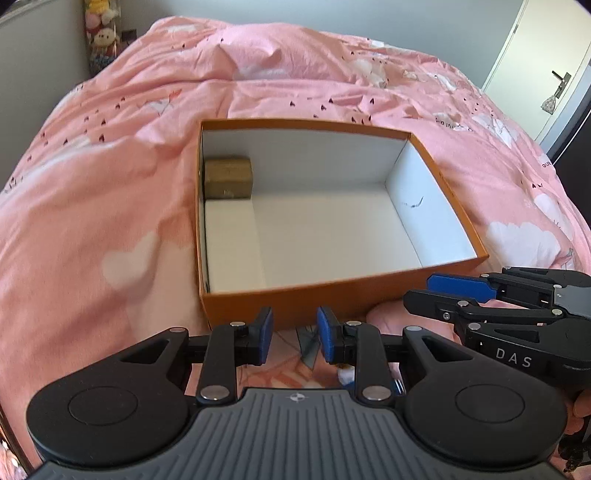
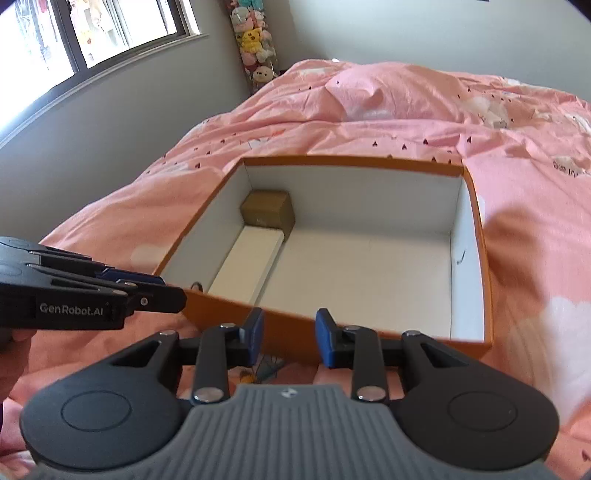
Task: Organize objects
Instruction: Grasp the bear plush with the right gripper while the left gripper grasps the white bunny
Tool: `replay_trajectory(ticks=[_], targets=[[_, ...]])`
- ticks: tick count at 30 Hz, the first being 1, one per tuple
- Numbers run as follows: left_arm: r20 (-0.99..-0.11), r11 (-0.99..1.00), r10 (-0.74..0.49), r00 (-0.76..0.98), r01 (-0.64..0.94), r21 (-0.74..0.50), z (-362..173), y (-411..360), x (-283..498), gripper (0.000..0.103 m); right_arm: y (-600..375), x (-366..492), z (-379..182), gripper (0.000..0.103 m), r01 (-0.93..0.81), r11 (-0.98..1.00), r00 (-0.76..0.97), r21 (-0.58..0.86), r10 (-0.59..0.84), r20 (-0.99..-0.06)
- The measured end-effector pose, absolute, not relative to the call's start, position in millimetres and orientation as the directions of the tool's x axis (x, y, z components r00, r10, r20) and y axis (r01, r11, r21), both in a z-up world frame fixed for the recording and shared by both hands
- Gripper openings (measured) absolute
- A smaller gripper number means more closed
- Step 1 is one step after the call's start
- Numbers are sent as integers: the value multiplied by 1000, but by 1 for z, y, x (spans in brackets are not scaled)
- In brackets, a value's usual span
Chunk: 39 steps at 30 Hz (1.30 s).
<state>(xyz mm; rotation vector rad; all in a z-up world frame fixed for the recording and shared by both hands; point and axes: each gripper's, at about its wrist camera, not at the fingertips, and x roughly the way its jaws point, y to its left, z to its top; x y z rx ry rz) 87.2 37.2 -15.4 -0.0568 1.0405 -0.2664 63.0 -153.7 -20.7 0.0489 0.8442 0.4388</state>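
An orange cardboard box with a white inside lies open on the pink duvet. In its far left corner stands a small brown-gold box. A flat white box lies along the left wall in front of it. My left gripper hovers just short of the box's near wall, open with nothing between its blue pads. My right gripper is open and empty too, near the same orange wall. Each gripper shows in the other's view: the right one at the near right corner, the left one at the near left corner.
The pink duvet covers the whole bed, with folds behind the box. A clear column of plush toys stands by the grey wall. A window is at the left, a white door with a handle at the right.
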Motion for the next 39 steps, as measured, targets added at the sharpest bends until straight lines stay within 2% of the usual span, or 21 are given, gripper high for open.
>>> replay_trajectory(ticks=[12, 16, 18, 22, 25, 29, 31, 39], targets=[[-888, 944, -315, 334, 207, -257, -50, 33, 58, 32, -177, 21, -59, 33, -239, 953, 485, 189, 286, -826], [-896, 953, -291, 336, 182, -241, -51, 32, 56, 46, -183, 11, -64, 33, -209, 956, 454, 207, 282, -845], [-903, 963, -265, 339, 140, -230, -54, 37, 58, 59, -183, 9, -66, 33, -207, 952, 443, 227, 298, -845], [-918, 964, -259, 299, 31, -262, -67, 49, 64, 60, -172, 10, -63, 34, -264, 933, 430, 243, 339, -837], [-921, 958, -278, 271, 4, -288, -74, 50, 67, 65, -161, 10, -64, 33, -323, 905, 379, 276, 391, -839], [-930, 959, -275, 244, 1, -284, -80, 46, 68, 69, -150, 14, -76, 35, -339, 896, 305, 286, 392, -868], [-931, 958, -281, 233, 1, -288, -82, 44, 69, 72, -149, 17, -83, 42, -333, 894, 267, 299, 393, -880], [-944, 960, -279, 175, 36, -277, -94, 31, 72, 84, -147, 32, -104, 54, -299, 877, 161, 375, 434, -886]])
